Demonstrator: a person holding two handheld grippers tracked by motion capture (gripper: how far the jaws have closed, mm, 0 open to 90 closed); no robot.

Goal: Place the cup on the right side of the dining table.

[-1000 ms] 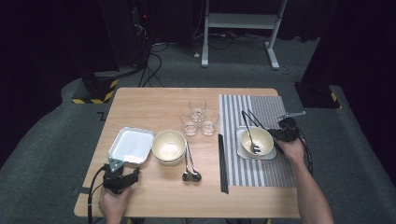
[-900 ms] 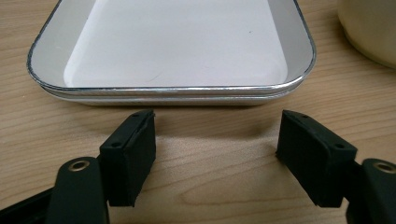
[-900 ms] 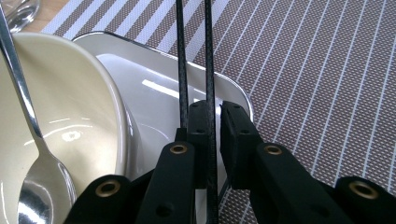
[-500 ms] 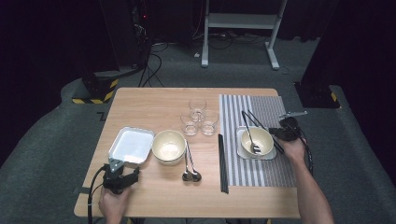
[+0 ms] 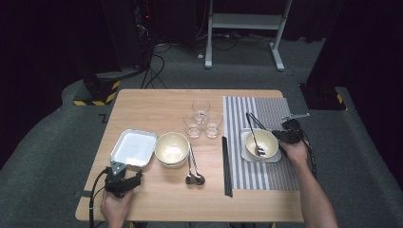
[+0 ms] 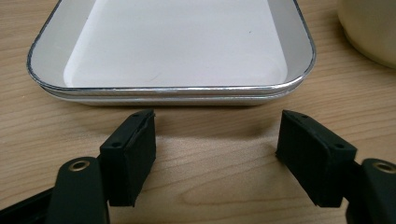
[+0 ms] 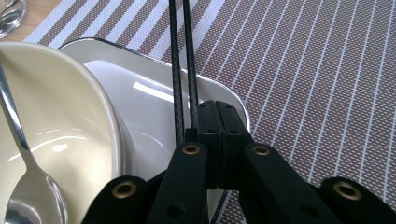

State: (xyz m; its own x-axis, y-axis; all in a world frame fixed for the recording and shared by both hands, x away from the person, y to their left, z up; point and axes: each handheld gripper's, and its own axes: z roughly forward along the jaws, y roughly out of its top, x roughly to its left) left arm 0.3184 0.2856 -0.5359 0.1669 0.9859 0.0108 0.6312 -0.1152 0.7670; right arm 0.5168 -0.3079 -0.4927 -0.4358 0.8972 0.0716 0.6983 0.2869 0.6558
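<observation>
- Black right gripper (image 7: 217, 144) has just been closing; we see its pads pressed together, chopsticks (image 7: 183, 60) passing along their left side, whether pinched we cannot tell.
- Beside them, bowl (image 7: 60, 121) with spoon (image 7: 25, 158) on a tray (image 7: 154, 93), on striped mat (image 7: 317, 70).
- Our left gripper (image 6: 217, 156) is spread, empty, before another tray (image 6: 177, 91).

In the right gripper view, the two thin black chopsticks (image 7: 183, 56) run out past the top edge, and their near ends vanish behind the black fingers (image 7: 219, 140), so whether the pads press on them cannot be told. The shiny metal spoon (image 7: 28, 186) is cut at the bottom edge. In the left gripper view, the white metal-rimmed tray (image 6: 177, 44) runs off the top.
</observation>
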